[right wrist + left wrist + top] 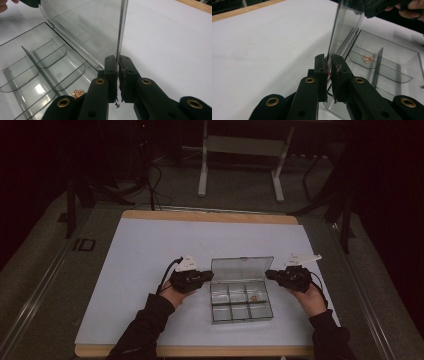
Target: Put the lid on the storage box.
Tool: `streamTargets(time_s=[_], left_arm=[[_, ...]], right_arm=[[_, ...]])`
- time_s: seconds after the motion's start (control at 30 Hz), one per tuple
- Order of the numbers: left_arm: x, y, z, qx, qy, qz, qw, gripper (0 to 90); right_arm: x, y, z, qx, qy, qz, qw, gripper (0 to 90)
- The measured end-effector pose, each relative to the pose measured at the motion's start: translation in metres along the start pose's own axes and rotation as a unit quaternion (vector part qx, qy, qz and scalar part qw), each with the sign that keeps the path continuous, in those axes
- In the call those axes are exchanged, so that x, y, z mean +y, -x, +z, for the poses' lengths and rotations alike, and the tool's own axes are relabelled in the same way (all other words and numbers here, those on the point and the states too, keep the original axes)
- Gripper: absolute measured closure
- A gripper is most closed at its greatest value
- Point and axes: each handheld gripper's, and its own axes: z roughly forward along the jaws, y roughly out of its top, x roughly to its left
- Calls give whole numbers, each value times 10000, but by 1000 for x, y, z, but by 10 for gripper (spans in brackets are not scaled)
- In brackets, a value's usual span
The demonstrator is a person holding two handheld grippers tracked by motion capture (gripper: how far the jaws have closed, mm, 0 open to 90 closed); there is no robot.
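Observation:
A clear plastic compartment box (241,312) lies on the white mat, its lid (242,268) standing upright at the back. One right-hand compartment holds a small copper-coloured piece (254,297) (367,58) (78,93). My left gripper (210,276) is shut on the lid's left edge; in the left gripper view the pads (329,67) pinch the thin clear lid (344,30). My right gripper (268,274) is shut on the lid's right edge, and in the right gripper view its jaws (117,67) clamp the pane (87,27). The box's other compartments look empty.
The white mat (150,250) covers a wooden-edged table (200,215). Beyond the table stands a pale metal frame (240,150) on the dark floor, with cables (155,185) at the back left. Mat stretches wide to the left and behind the box.

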Motion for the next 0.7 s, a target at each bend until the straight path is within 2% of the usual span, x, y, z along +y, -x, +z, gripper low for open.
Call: streamTargets(time_s=[0.23, 0.53, 0.7], left_arm=[[-3, 6, -4, -19, -62, 147, 9999, 832], [-7, 12, -6, -76, -123, 197, 9997, 809], [-11, 18, -8, -67, -225, 329, 9992, 799]], right_arm=[[-4, -4, -3, 34, -18, -64, 10000, 848], [-13, -8, -5, 46, -71, -88, 9999, 847], [-19, -12, -6, 63, -85, -96, 9999, 839]])
